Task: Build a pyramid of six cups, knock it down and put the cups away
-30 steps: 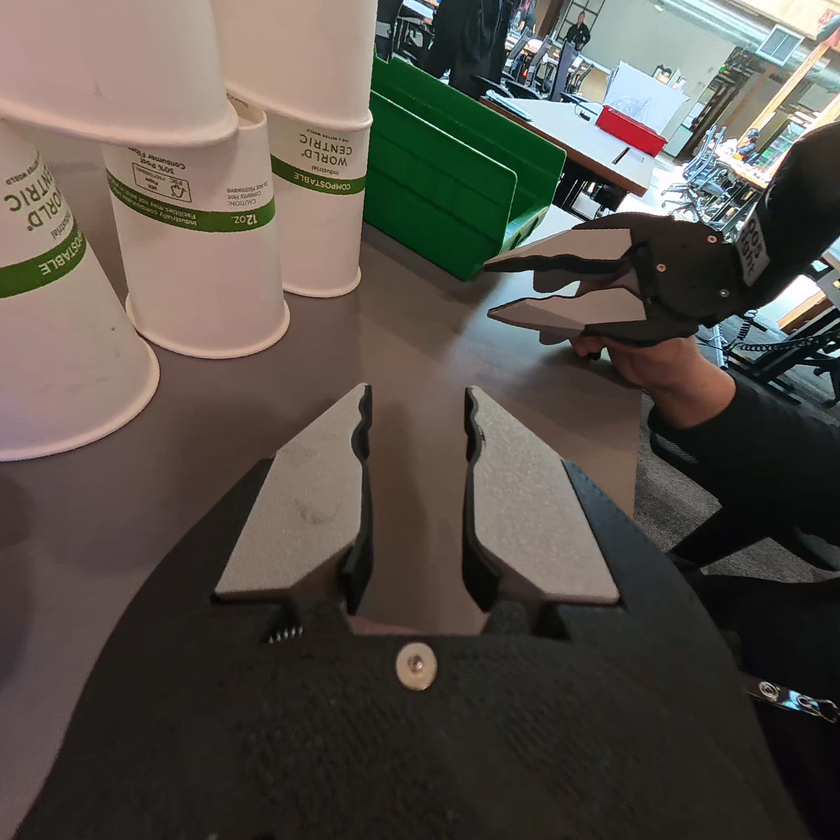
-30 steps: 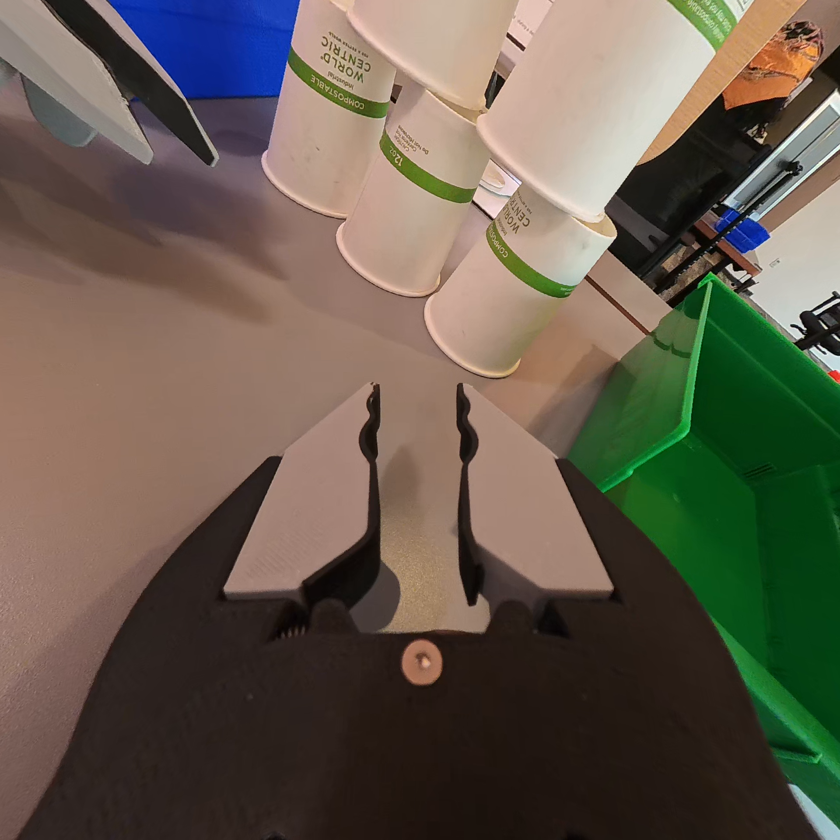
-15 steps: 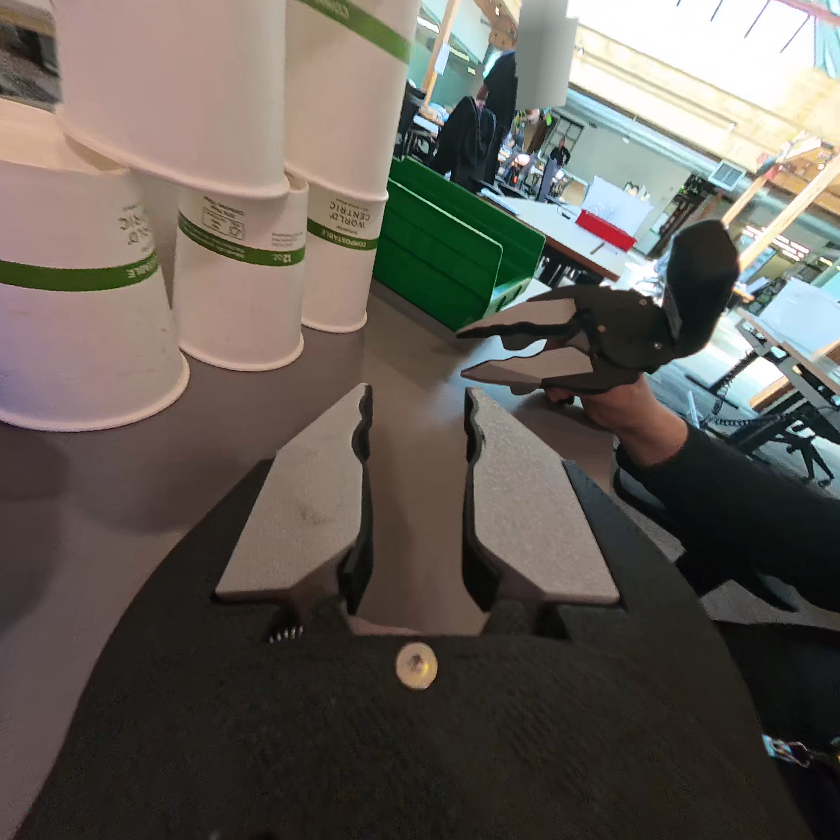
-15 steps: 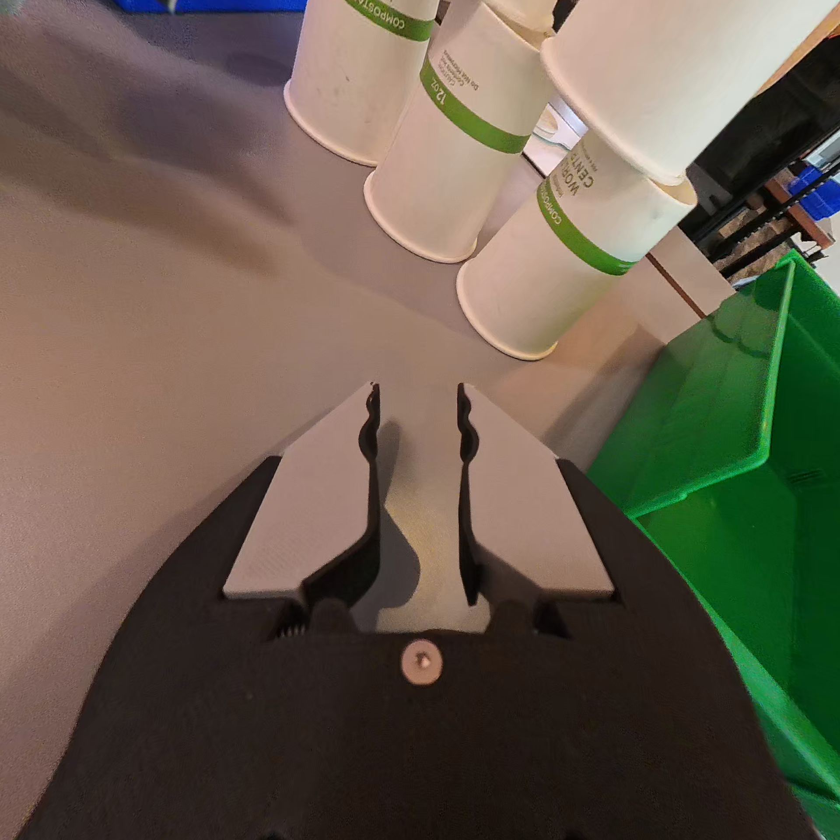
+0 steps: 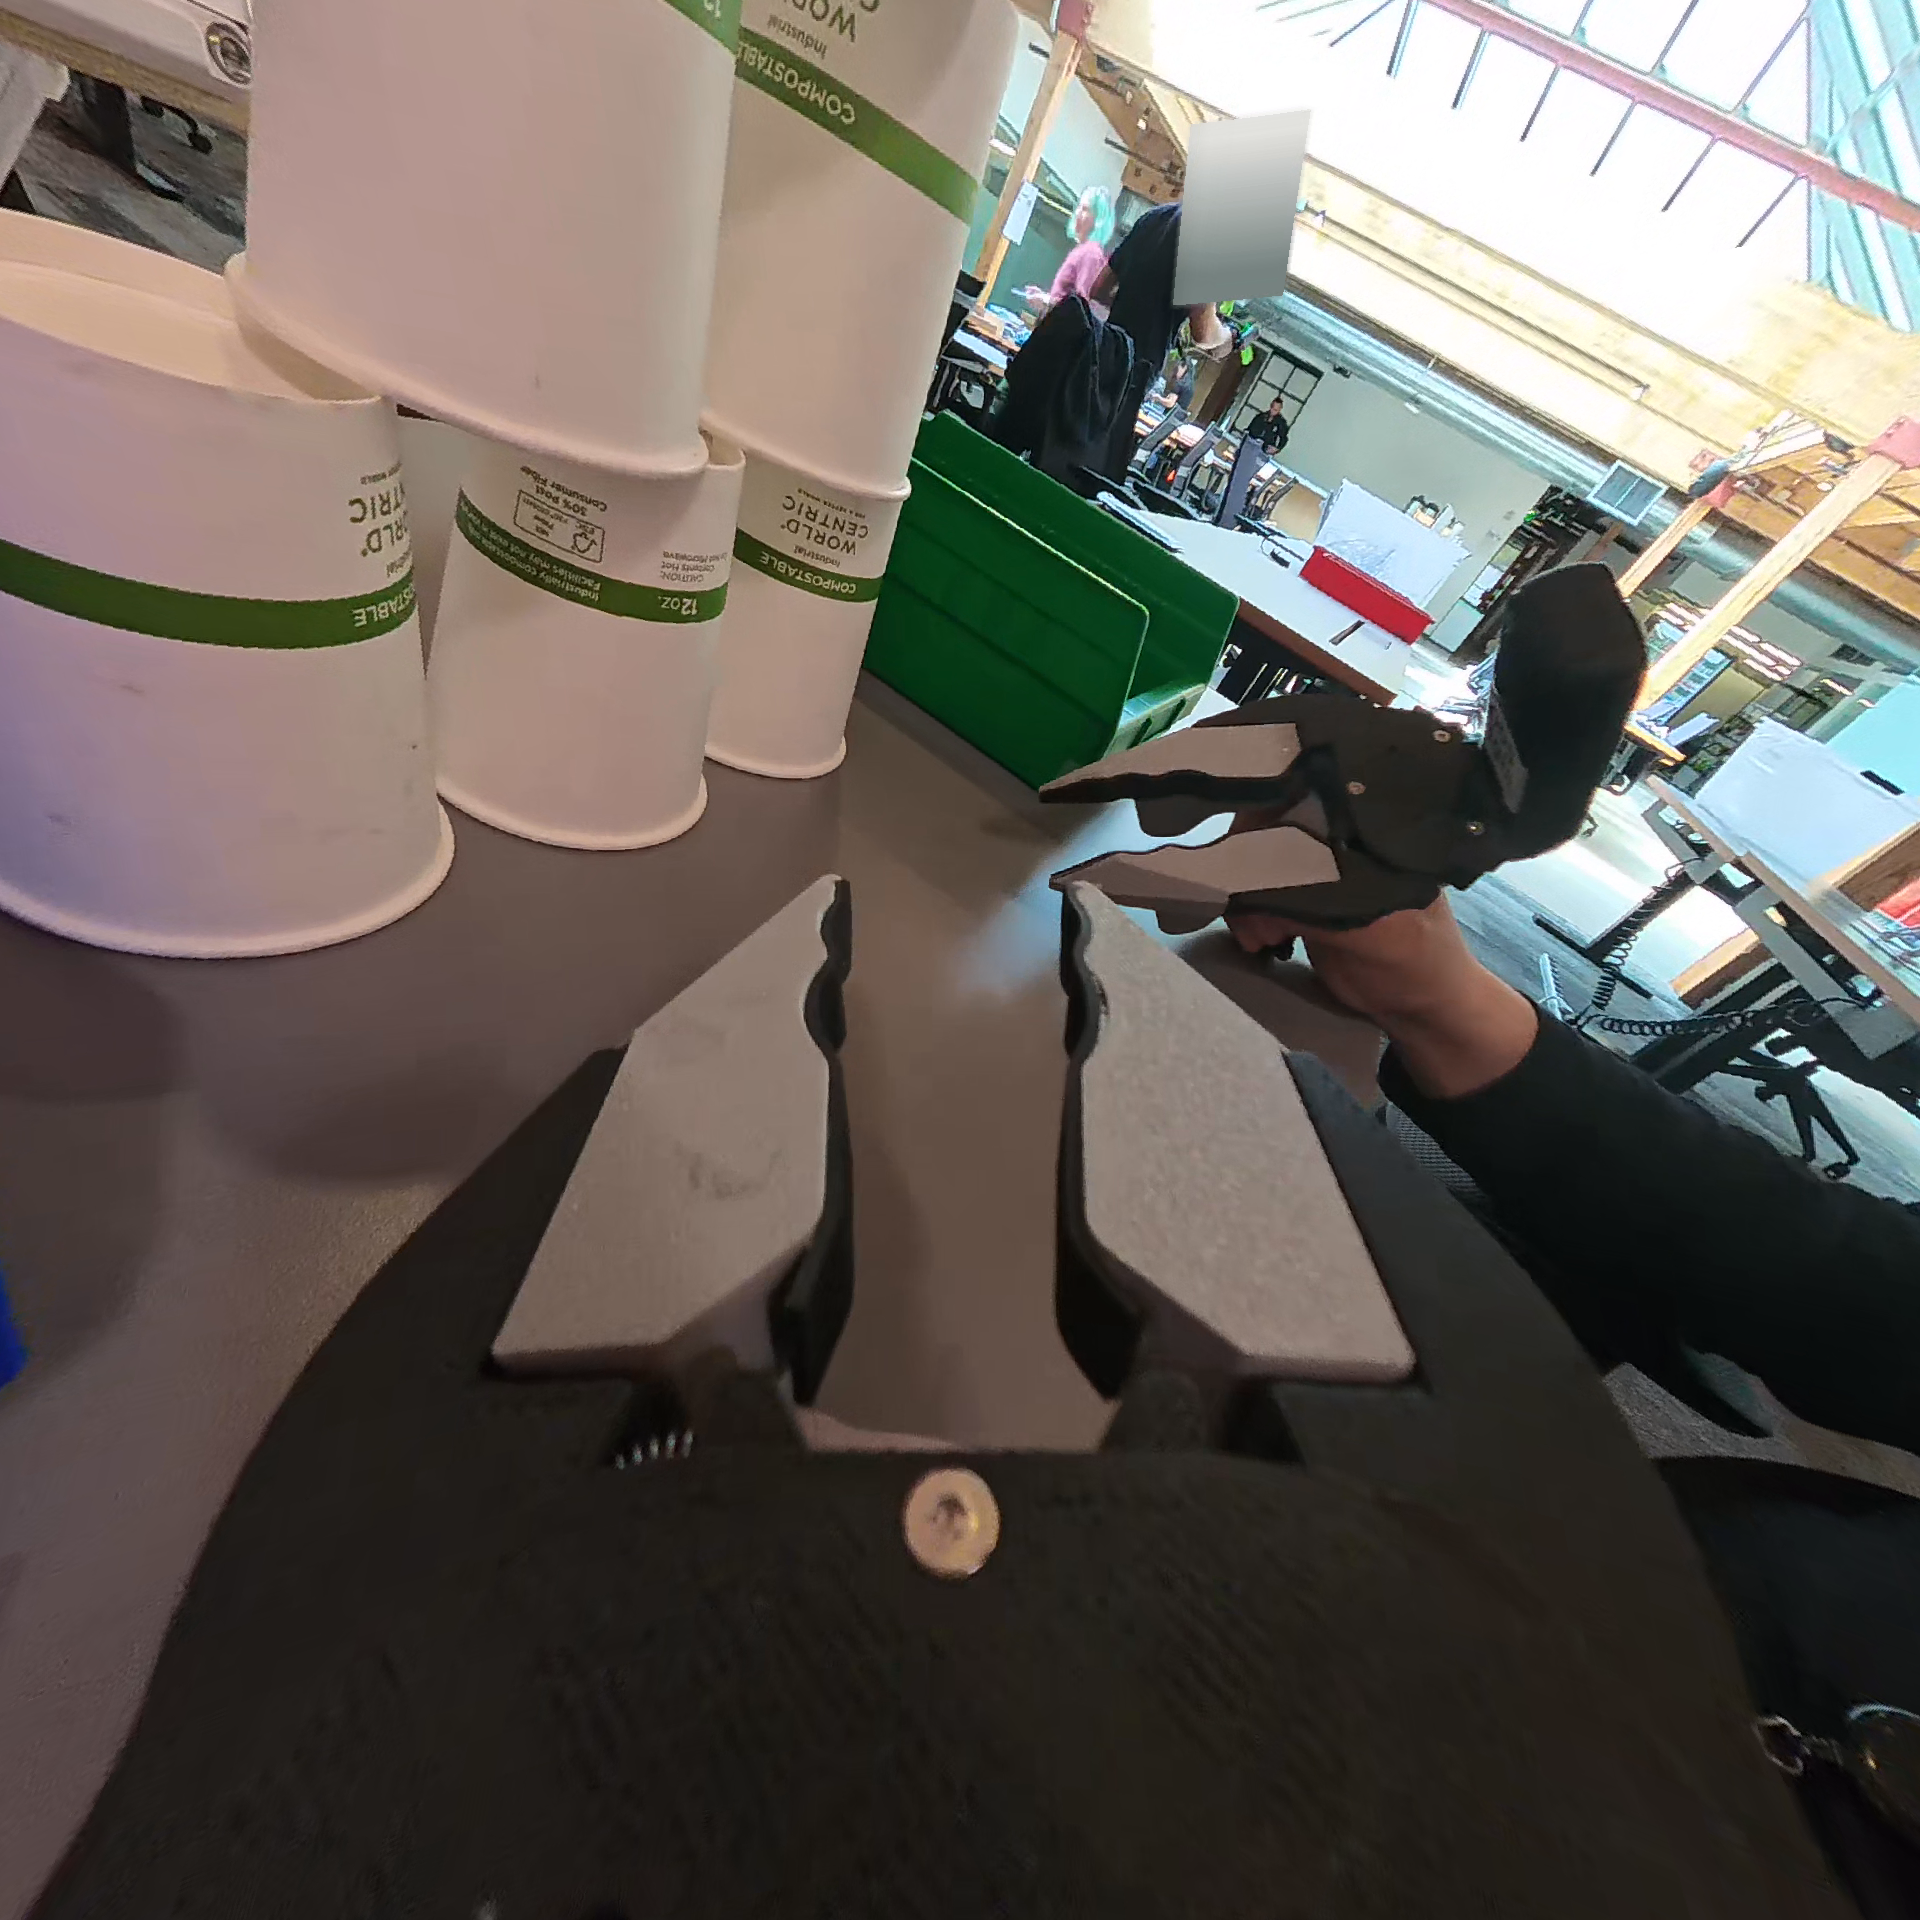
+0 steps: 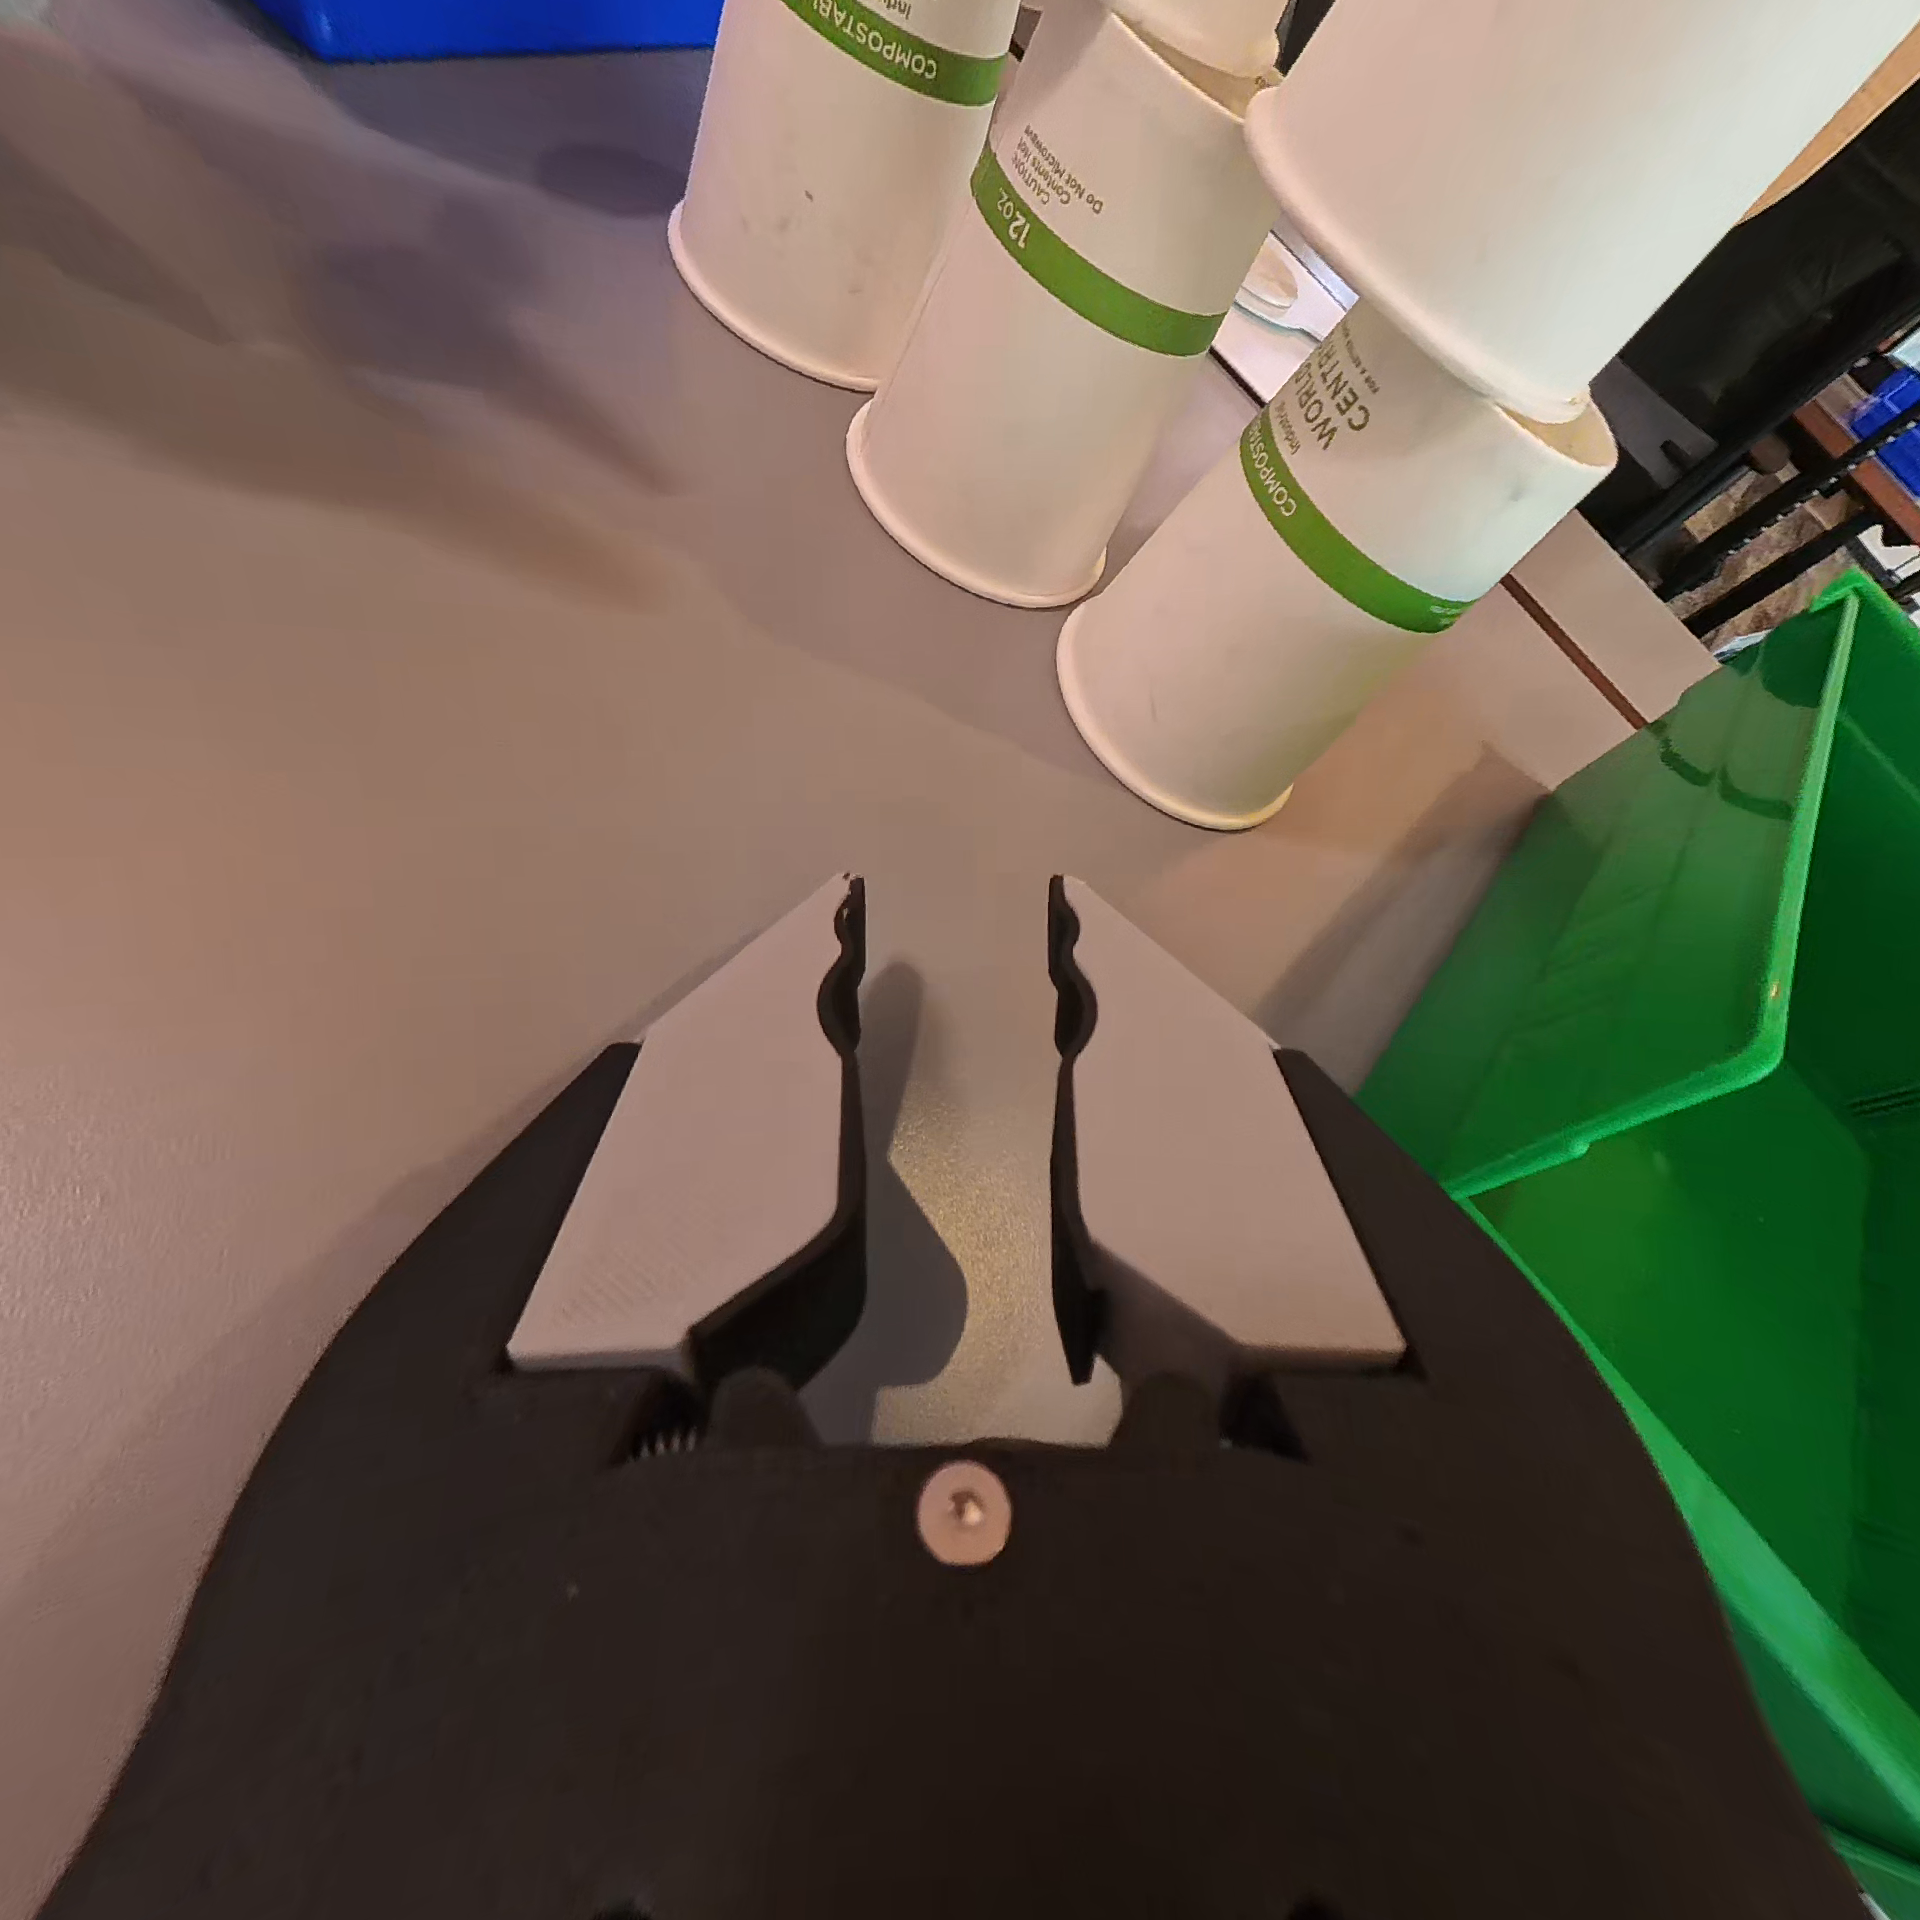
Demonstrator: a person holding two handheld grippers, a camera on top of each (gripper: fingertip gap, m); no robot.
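Standing upside down on the grey tabletop (image 6: 416, 831), the white paper cups (image 6: 997, 416) form a stack beside the green bin (image 6: 1662, 1039). Thin and light, they likely topple and dent easily; pinch a wall gently near the rim. Left tongs (image 5: 951, 925) and right tongs (image 6: 951, 914) are released, empty.

We have tipped our left gripper (image 5: 951, 914) up so it sees higher up the cups (image 5: 582, 665), while our right gripper (image 6: 951, 909) has drawn closer to them.
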